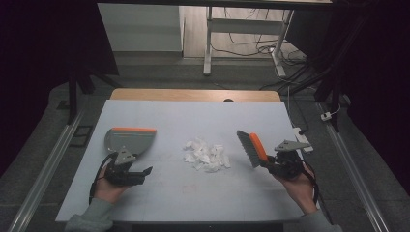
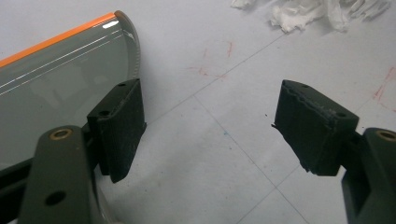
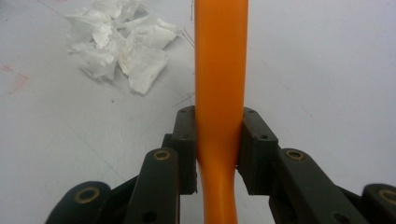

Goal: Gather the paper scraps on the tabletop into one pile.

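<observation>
A grey dustpan (image 1: 129,140) with an orange edge lies on the left of the table, and its clear pan (image 2: 60,84) runs beside my left jaw. My left gripper (image 1: 137,165) (image 2: 212,119) is open just right of the pan's handle end, with only bare table between its pads. A pile of crumpled white paper scraps (image 1: 207,155) (image 2: 317,11) (image 3: 119,44) sits mid-table. My right gripper (image 1: 271,166) (image 3: 218,135) is shut on the orange handle (image 3: 219,70) of a brush (image 1: 251,147). The brush's grey bristles point left towards the pile, about a hand's width away.
The pale board (image 1: 193,193) covers the table, and a wooden strip (image 1: 193,94) shows at the far edge. A white power strip (image 1: 302,140) lies at the right edge. Metal rails (image 1: 48,164) flank the table, with desk legs and cables (image 1: 251,48) beyond.
</observation>
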